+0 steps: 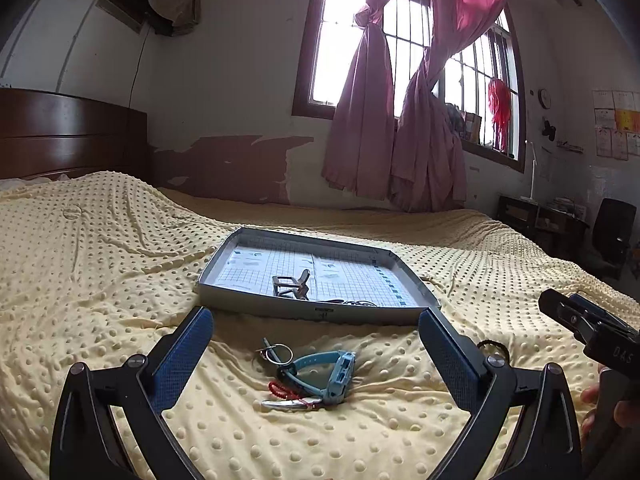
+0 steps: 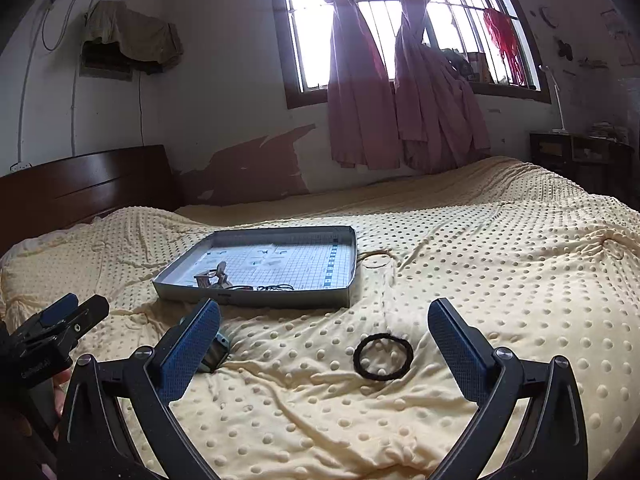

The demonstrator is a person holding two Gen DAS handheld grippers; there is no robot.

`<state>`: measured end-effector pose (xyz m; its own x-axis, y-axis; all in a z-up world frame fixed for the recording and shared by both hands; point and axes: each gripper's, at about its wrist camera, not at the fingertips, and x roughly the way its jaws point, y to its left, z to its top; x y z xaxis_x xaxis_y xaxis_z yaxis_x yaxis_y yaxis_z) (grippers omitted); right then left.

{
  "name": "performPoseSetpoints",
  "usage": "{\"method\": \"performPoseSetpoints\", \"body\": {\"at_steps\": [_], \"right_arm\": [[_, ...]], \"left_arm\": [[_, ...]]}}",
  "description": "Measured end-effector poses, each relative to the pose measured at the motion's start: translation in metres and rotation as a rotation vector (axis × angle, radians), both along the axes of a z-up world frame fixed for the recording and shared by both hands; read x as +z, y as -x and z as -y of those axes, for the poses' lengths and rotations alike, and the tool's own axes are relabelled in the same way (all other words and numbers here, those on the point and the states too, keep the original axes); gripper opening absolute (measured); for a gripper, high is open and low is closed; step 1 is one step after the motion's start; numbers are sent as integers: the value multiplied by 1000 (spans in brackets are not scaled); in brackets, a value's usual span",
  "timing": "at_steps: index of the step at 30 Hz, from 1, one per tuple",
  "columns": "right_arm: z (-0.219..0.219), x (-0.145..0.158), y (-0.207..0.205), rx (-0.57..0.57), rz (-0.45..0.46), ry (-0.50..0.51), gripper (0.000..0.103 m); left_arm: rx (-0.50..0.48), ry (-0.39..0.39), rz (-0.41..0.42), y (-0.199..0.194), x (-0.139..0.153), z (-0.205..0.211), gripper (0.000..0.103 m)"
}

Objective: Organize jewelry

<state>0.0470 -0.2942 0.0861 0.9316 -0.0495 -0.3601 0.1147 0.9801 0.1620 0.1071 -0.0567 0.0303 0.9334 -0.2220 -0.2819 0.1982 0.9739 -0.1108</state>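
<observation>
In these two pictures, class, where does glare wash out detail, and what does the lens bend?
Left wrist view: the window is blown out white, and the tray edges bow. Right wrist view: the same window glares, haze falls over the curtains, and the headboard curves; the hair tie stays sharp.

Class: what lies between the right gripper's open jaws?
A black hair tie lies on the yellow blanket between them, untouched, in the right wrist view.

Blue watch lies sideways beside red beads; black hair-tie flat.
</observation>
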Motion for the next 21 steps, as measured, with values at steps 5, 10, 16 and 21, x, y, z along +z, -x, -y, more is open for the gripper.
{"method": "performPoseSetpoints", "body": {"at_steps": [5,10,16,21], "right_arm": [[2,0,-21,-3,-2,9,102],[7,-14,-46,-27,-97,22,102],[14,-36,-58,1,-147,-8,102],[10,-50,-61,33,-171,15,88]], "left_arm": [[7,9,-10,-21,2,8,103],[-29,5,-90,-47,-11,13,103],[-45,4,-125,-60,-30,17,103],[-88,-2,-123,-59,-40,21,94]]}}
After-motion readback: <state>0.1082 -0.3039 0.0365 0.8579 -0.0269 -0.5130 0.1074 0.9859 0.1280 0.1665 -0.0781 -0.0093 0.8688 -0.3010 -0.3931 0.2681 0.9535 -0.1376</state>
